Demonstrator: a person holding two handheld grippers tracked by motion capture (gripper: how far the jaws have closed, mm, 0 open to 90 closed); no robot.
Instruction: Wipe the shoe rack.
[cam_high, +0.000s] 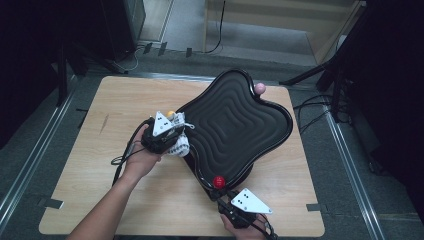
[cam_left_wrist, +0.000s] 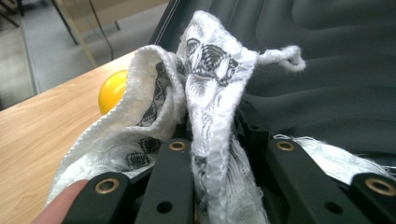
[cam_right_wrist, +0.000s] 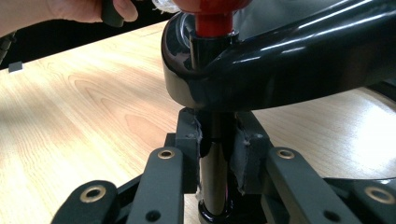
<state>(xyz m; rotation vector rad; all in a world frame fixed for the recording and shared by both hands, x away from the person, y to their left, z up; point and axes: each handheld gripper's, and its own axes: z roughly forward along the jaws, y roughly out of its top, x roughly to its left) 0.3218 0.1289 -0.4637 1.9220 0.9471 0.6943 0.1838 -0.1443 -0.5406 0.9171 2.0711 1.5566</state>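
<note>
Left gripper (cam_high: 172, 134) is clamped tight on the white cloth (cam_left_wrist: 205, 93), parked at the black tray's (cam_high: 235, 120) left edge, ribbed surface just to its right.

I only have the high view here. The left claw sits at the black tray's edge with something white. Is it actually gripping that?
Observer: Yes. In the left gripper view the left claw is shut on the white patterned cloth, which bunches up between its jaws.
Operator: And the right claw, near the red knob?
Observer: The right claw is shut on a black post beneath the black tray, straight under the red knob.
Operator: What is the yellow spot by the cloth?
Observer: A yellow ball, at the tray's edge, just behind the cloth.
</note>
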